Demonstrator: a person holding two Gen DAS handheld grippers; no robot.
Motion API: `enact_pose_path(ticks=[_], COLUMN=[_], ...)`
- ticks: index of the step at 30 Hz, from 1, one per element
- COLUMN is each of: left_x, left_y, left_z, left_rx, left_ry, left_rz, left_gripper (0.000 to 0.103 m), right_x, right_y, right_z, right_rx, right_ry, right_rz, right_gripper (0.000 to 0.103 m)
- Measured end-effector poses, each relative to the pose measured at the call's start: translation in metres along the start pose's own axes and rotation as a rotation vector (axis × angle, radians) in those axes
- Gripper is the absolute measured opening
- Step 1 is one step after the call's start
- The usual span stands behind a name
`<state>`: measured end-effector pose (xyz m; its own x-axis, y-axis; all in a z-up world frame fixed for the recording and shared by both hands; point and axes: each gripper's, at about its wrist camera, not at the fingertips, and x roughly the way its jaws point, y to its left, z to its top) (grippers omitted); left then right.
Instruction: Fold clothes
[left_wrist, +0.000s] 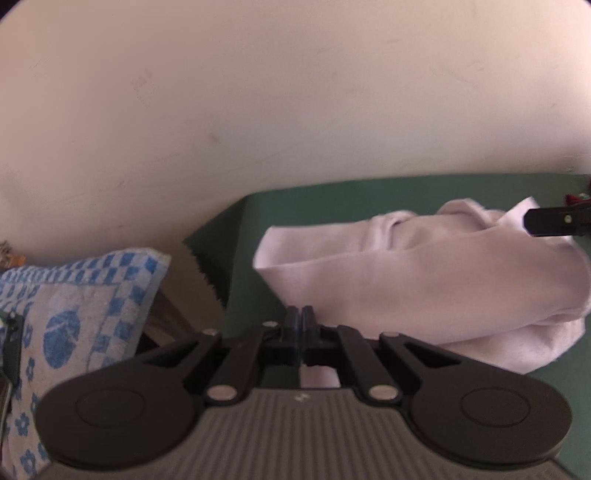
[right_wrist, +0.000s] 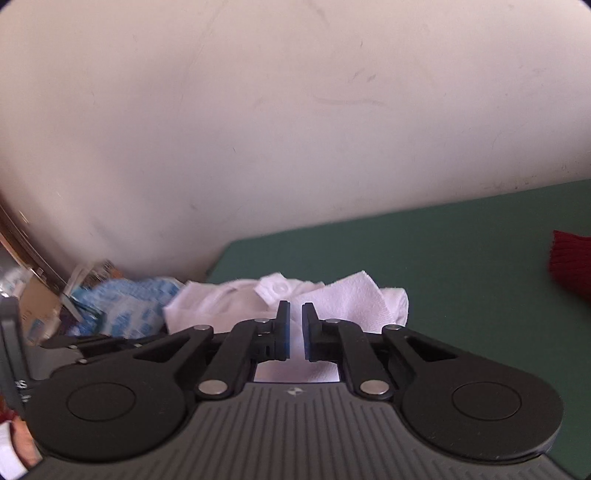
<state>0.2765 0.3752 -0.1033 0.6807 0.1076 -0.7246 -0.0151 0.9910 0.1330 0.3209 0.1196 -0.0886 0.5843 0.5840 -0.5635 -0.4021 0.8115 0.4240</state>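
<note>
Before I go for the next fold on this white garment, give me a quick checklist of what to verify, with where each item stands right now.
1. Left gripper shut: ok, pads together; whether cloth is pinched between them, cannot tell.
2. Right gripper free of cloth: ok, a narrow gap, nothing between the pads.
3. White garment lying flat: not ok, bunched and partly folded.
4. Green mat has room on the right: ok.
5. Blue checked towel apart from the garment: ok in the left view.
6. Red cloth out of the way: ok, far right.

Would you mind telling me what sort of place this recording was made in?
Probably a room in a home, at a folding spot: a green cloth-covered surface set against a scuffed cream wall, with a pale pink garment on it and a blue-and-white checked towel beside it.
</note>
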Motion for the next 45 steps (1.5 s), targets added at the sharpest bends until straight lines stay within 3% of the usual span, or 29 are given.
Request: enact_pose_path(ticks=[2,3,5,10,11,14,16,18,21,24,28,29,31,32,33,38,43,45], left_x=[-0.006,-0.012,-0.024,-0.036,-0.035,-0.014,-0.003,-0.008,-0.021,-0.020,-0.018,-0.018,-0.017,-0.017,-0.017,-0.014,-0.014,-0.014], left_y=[0.010,0.013,0.015,-0.004,-0.012,-0.027,-0.030,-0.029,-0.021,-0.018,-0.023,-0.025,-0.027,-0.026,-0.025,-0.022,-0.028,-0.027], left_z=[-0.004,-0.006,-0.004,0.010,0.012,0.009,0.002,0.000,-0.001,-0.002,-0.002,-0.003,-0.003,-0.003,-0.003,-0.004,-0.006,-0.005], left_rx=[-0.020,-0.031,-0.032,-0.008,0.007,0.048,0.052,0.070,0.078,0.084,0.093,0.094,0.096,0.094,0.087,0.064,0.090,0.092], left_ry=[0.003,-0.012,-0.049,-0.106,-0.111,-0.055,-0.026,-0.045,-0.062,-0.059,-0.050,-0.049,-0.044,-0.043,-0.041,-0.040,-0.045,-0.046], left_rz=[-0.033,-0.063,-0.093,-0.138,-0.139,-0.110,-0.113,-0.121,-0.158,-0.151,-0.139,-0.136,-0.131,-0.130,-0.134,-0.144,-0.128,-0.133], left_gripper=[0.000,0.000,0.000,0.007,0.015,0.017,0.017,0.017,0.017,0.019,0.016,0.015,0.015,0.015,0.015,0.016,0.016,0.016], right_x=[-0.015,-0.024,-0.029,-0.012,-0.012,-0.013,-0.007,-0.016,-0.060,-0.070,-0.054,-0.048,-0.038,-0.035,-0.034,-0.039,-0.023,-0.028], right_y=[0.004,0.003,-0.001,0.007,0.007,0.009,0.009,0.000,-0.015,-0.036,-0.052,-0.052,-0.050,-0.046,-0.041,-0.036,-0.054,-0.053], right_z=[-0.001,-0.001,0.001,-0.003,-0.007,-0.016,-0.022,-0.022,-0.020,-0.031,-0.035,-0.034,-0.030,-0.026,-0.023,-0.014,-0.030,-0.032], right_rx=[-0.035,-0.035,-0.046,-0.170,-0.194,-0.276,-0.358,-0.321,-0.120,0.167,0.381,0.390,0.365,0.323,0.281,0.141,0.148,0.139], right_ry=[-0.073,-0.099,-0.060,0.077,0.070,0.048,0.024,0.003,-0.096,-0.035,-0.033,-0.034,-0.039,-0.038,-0.053,-0.194,-0.123,-0.136], right_rz=[-0.009,-0.001,0.043,-0.057,-0.076,-0.146,-0.231,-0.224,-0.144,0.010,0.081,0.078,0.067,0.048,0.045,0.126,-0.019,-0.064], right_gripper=[0.014,0.031,0.050,0.044,0.039,0.017,0.018,0.018,0.021,0.040,0.042,0.042,0.030,0.008,0.004,0.004,0.007,0.019])
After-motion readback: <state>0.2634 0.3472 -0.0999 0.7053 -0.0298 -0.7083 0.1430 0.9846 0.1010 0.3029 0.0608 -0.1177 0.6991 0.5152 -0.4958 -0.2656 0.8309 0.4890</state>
